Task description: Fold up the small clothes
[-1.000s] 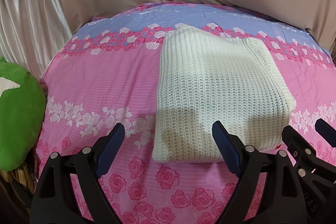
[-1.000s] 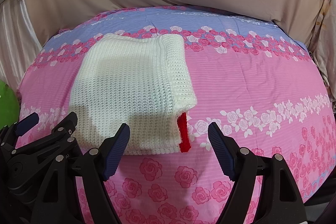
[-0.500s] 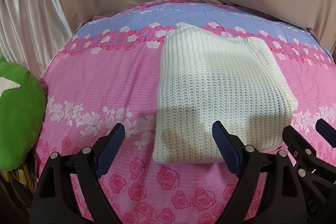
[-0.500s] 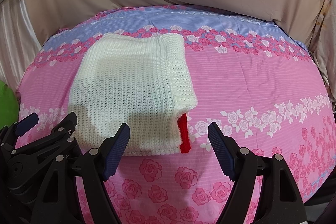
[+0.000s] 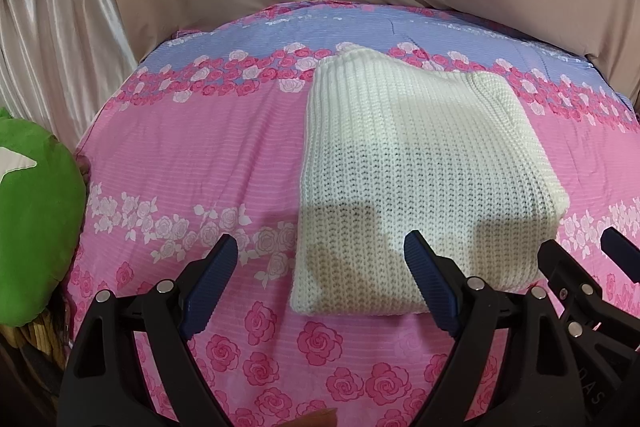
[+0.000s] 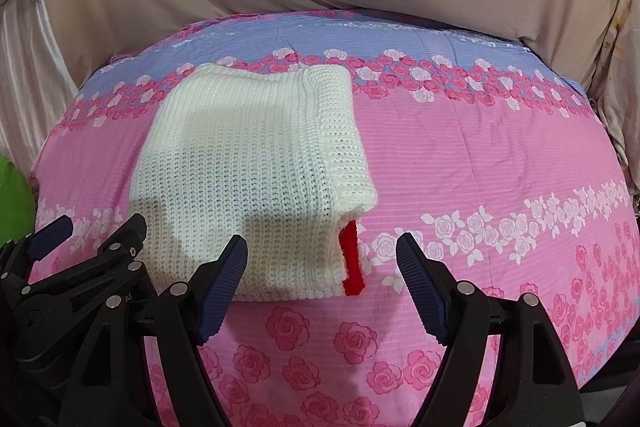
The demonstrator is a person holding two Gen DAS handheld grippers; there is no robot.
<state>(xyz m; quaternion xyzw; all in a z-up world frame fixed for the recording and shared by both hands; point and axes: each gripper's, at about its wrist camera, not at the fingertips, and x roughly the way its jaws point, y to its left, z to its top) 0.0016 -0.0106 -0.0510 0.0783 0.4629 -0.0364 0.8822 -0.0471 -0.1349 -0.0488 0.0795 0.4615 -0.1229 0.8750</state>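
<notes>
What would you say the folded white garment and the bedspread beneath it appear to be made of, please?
The white garment looks like chunky knitted yarn, probably wool or acrylic: ribbed stitch columns and small holes show, matte and soft. A red knit strip pokes from its folded edge. The bedspread seems thin woven cotton or a blend, printed with roses, with fine crinkled horizontal lines and slight wrinkles.

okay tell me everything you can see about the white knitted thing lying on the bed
The white knitted garment looks like chunky cream yarn, ribbed in rows. It is folded into a thick, roughly rectangular bundle and lies flat on the pink rose-print bedsheet, which alone touches it. A rolled fold runs down its right side, and a red knitted strip pokes out at the near right corner. Both the left hand-held gripper and the right hand-held gripper hover open, short of it, casting shadows on it.
</notes>
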